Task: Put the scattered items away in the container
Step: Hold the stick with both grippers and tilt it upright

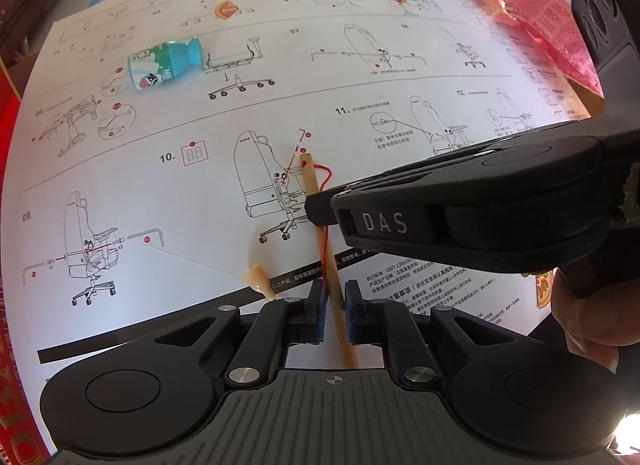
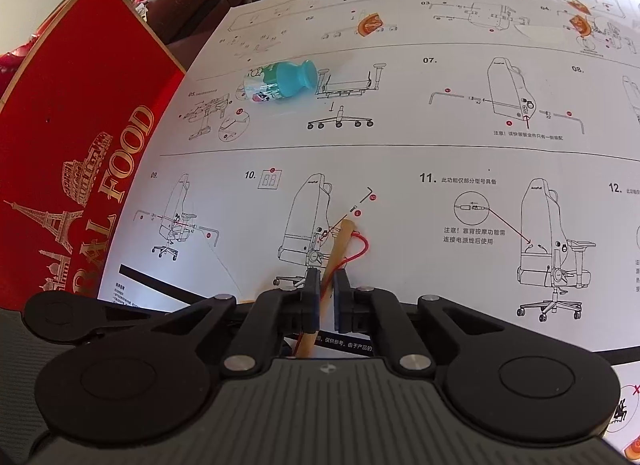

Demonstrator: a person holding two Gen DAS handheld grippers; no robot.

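Both tongs are clamped on the same wooden stick (image 1: 334, 285), one near each end.

Left tongs (image 1: 331, 315): blue pads closed onto the stick's lower part, stick running up and away between them. A red string (image 1: 326, 201) is tied through the hole at the stick's far end and trails back along the shaft.

Right tongs (image 1: 320, 211): in the left wrist view they come in from the right and pinch the stick partway up, below the holed end. In the right wrist view the pads sit tight on the stick with the red string caught alongside it; the holed tip pokes out beyond the fingertips.

Stick sits over a large chair-assembly instruction sheet (image 1: 180, 193) that covers the table, around the step 10 drawing. Cannot tell whether the stick still touches the paper.

Other items:
- Small teal bottle (image 1: 166, 65) lying on its side on the sheet, well apart from the stick, toward the far left.
- Small pale translucent piece (image 1: 258, 281) on the sheet just left of the left tongs.
- Three orange bits further up the sheet, too small to identify.
- Red box (image 2: 80, 169) with gold "FOOD" lettering and landmark drawings beside the sheet's left edge.
- Pink printed bag (image 1: 532, 5) at the sheet's far right corner.

A person's hand (image 1: 588, 317) grips the right tool's handle at the right edge of the left wrist view.
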